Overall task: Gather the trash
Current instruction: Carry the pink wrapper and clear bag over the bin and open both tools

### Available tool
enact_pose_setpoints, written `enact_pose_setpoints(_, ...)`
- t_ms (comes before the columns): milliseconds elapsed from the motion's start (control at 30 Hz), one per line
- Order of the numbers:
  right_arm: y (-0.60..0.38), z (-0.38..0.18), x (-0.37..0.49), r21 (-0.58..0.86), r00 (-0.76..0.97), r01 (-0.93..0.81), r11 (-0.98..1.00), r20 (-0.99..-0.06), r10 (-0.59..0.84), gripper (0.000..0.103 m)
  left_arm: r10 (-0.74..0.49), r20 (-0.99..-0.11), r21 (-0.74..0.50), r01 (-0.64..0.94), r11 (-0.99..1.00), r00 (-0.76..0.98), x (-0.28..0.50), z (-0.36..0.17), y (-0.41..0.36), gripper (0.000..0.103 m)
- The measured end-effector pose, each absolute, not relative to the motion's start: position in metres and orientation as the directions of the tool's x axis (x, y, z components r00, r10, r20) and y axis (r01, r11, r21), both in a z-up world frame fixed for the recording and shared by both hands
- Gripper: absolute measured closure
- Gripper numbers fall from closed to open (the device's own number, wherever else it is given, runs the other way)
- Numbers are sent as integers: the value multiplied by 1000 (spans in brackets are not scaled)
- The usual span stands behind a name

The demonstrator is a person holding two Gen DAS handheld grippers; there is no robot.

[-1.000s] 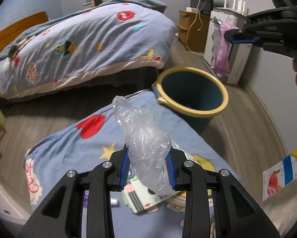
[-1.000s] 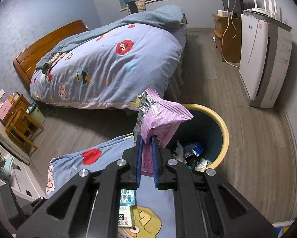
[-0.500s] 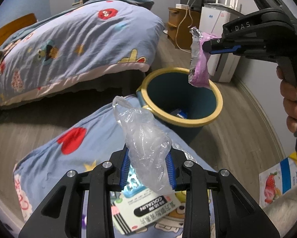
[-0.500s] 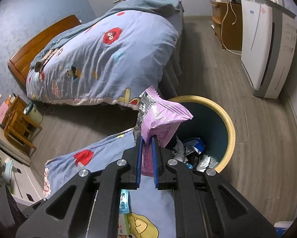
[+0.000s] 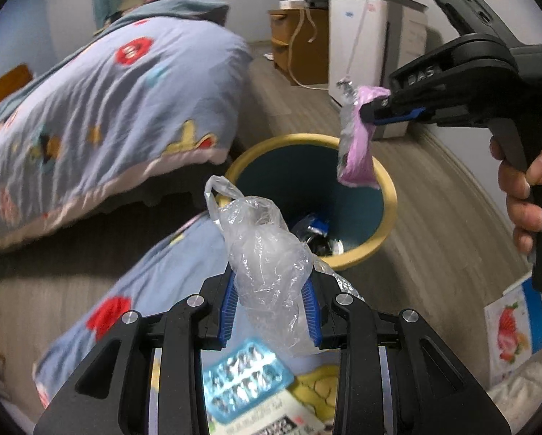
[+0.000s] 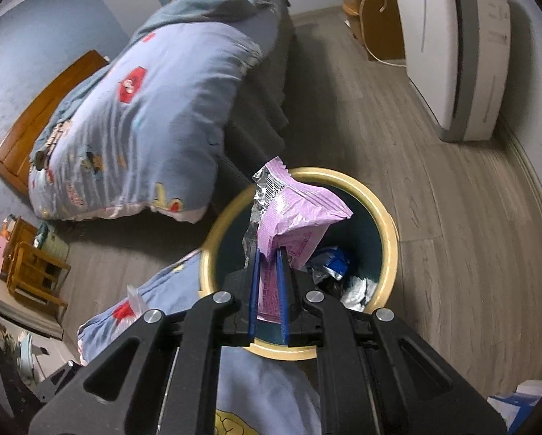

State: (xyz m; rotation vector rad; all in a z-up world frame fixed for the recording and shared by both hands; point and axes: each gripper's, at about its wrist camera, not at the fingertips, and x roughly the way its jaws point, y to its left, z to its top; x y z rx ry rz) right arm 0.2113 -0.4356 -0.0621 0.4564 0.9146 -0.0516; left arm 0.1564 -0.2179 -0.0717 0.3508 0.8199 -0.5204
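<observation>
My left gripper [image 5: 270,306] is shut on a crumpled clear plastic bag [image 5: 267,257], held just short of the near rim of the bin [image 5: 388,199]. The bin is teal with a yellow rim and holds several wrappers. My right gripper [image 6: 268,291] is shut on a purple snack wrapper [image 6: 296,217] with a silver edge. The wrapper hangs over the bin's [image 6: 392,239] opening. From the left wrist view the right gripper [image 5: 370,114] comes in from the right, gripped by a hand [image 5: 524,195], with the purple wrapper [image 5: 356,152] dangling above the bin's far rim.
A blue cartoon-print quilt [image 5: 155,275] lies under my grippers, with a blister pack [image 5: 245,380] and a printed packet on it. A bed [image 6: 144,108] stands behind the bin, a white appliance [image 6: 459,50] and wooden cabinet to the right. A strawberry-print carton [image 5: 517,326] lies at the right.
Both grippers have moved toward the bin with their loads. The purple wrapper now hangs over the opening, and the bin looms larger and closer in both views.
</observation>
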Motion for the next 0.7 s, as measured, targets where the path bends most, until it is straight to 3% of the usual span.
enact_pose_setpoints(267,-437,-70,222,336,613,259,906,-782,115,94,-307,-775,126,611,782,553,182,-86,-252,70)
enact_pose_setpoints(700,-440,-79,241,284,617,281,917,-785,54,94,-305,-768,63,540,839,563,223,-95,-263,70)
